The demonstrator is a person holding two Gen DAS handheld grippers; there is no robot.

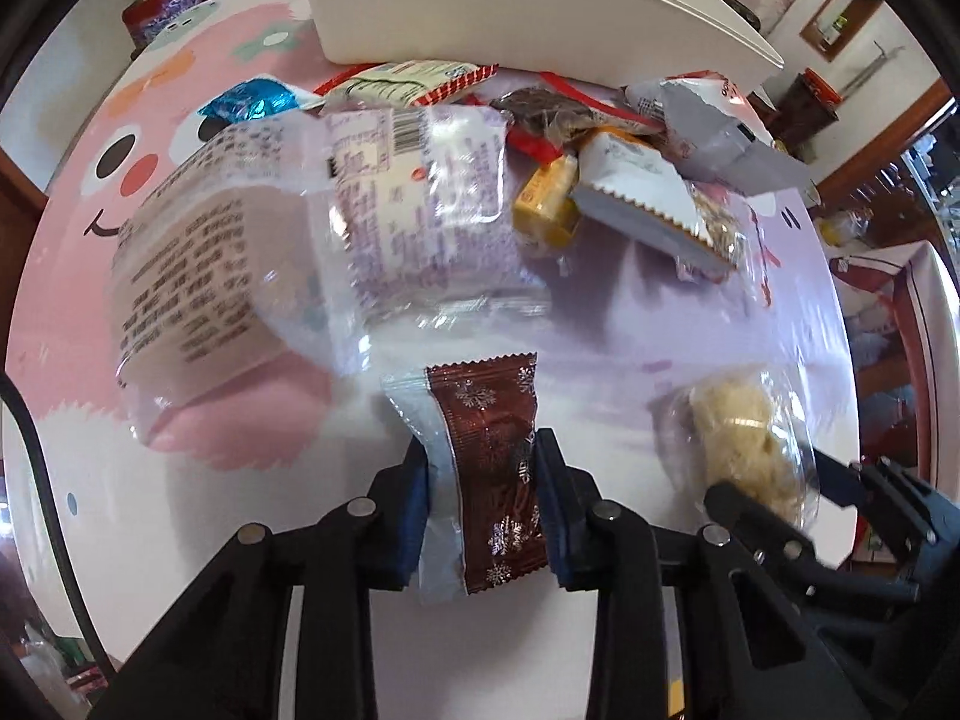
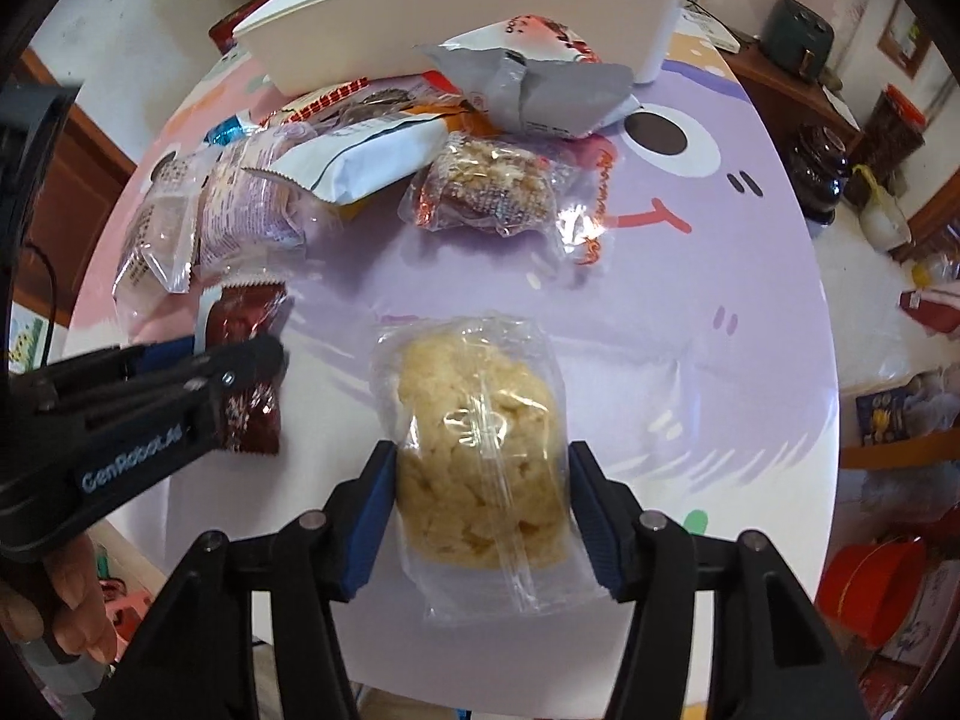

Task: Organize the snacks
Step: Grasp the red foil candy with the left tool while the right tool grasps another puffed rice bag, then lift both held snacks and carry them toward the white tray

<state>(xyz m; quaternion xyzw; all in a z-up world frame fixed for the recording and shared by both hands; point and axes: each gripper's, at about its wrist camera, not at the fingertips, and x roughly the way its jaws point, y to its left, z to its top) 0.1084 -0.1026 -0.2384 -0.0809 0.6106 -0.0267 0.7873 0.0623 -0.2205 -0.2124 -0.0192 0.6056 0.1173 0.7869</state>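
While the round table with its pink and lilac cartoon-face cloth (image 2: 750, 276) fills most of both views, the largest thing standing on it is the long white plastic bin (image 2: 456, 18) at the far edge. Against the bin's near wall lies a heap of wrapped snacks (image 1: 576, 138): a grey and white foil bag (image 2: 534, 90), a white packet with a zigzag-cut end (image 2: 366, 162), a clear wrapper of brown crumbly cake with red print (image 2: 486, 192), a small yellow wrapped block (image 1: 546, 204) and a shiny blue foil sweet (image 1: 252, 102). Nearer the left gripper, two clear printed packets of pale cake (image 1: 288, 228) lie side by side, their outlines blurred in the left wrist view.

The right gripper (image 2: 480, 510) points steeply down at the table, and its blue pads sit against both sides of a clear bag of pale yellow puffed rice cake (image 2: 480, 450), so it grips this bag at a fairly wide setting near the table's front edge.

Just beside it, the left gripper (image 1: 483, 504) stands narrow, its pads pressing the flanks of a small dark brown packet with silver snowflakes (image 1: 492, 456). A hand (image 2: 72, 594) grips that gripper's handle.
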